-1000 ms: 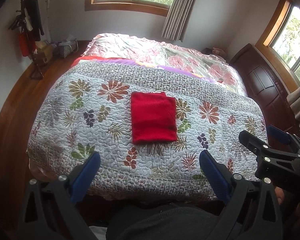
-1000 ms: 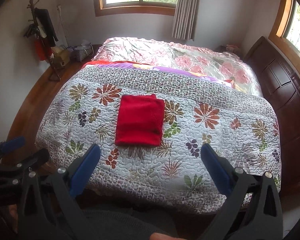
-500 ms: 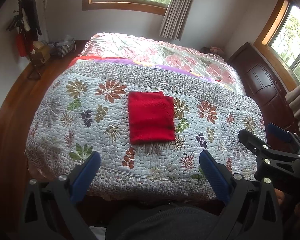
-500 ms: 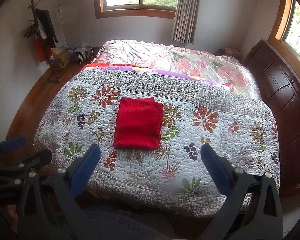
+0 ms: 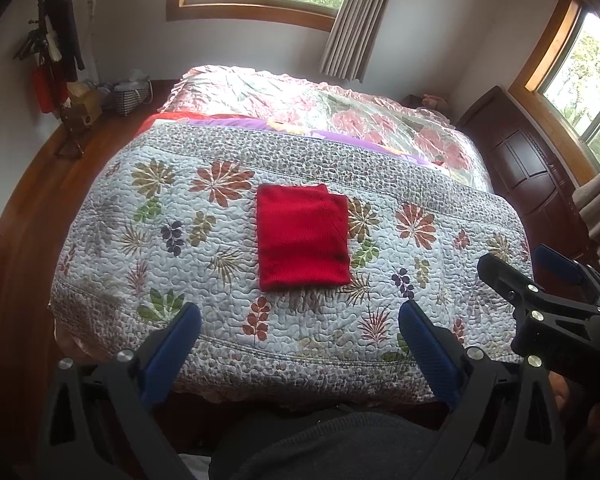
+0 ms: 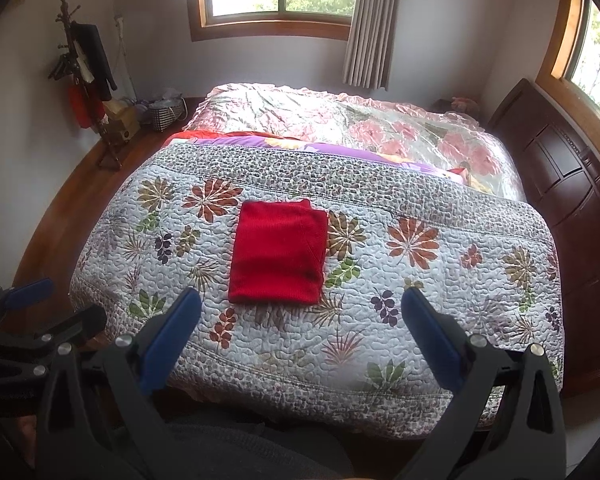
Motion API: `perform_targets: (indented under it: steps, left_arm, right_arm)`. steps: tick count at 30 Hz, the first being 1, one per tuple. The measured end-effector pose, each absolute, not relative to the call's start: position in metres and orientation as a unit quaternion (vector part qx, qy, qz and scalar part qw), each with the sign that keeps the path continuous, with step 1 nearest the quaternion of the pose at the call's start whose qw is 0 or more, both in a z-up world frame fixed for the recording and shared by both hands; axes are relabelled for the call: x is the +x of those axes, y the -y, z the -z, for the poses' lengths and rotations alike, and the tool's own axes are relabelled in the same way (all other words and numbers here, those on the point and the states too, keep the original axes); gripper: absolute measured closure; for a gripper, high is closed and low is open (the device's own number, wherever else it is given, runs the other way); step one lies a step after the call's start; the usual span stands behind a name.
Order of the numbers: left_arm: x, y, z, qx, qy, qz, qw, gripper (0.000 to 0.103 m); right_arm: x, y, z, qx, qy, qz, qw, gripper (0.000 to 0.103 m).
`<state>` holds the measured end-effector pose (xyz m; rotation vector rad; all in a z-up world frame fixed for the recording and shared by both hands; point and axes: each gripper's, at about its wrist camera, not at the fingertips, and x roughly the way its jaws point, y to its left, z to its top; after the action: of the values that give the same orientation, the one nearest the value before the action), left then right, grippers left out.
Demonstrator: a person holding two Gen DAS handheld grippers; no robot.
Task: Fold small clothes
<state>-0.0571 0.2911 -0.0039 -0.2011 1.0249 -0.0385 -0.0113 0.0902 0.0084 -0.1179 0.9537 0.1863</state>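
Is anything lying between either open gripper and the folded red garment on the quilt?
Nothing visible. Only bare floral quilt separates the left gripper and right gripper from the red garment; both hang open and empty.

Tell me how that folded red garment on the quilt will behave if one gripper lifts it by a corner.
The red garment looks like soft knit, so it would probably droop. Its stacked layers would likely unfold. It seems light.
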Motion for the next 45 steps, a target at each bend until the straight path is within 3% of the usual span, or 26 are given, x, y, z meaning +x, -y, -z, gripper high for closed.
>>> perform_targets:
  steps: [45]
  left_arm:
    - [-0.031,-0.296,0.006,-0.084,-0.489,0.018,0.868,0.004]
  right_arm:
    - [0.010,-0.089,-0.001,-0.055,-0.461,-0.088,0.881,0.003]
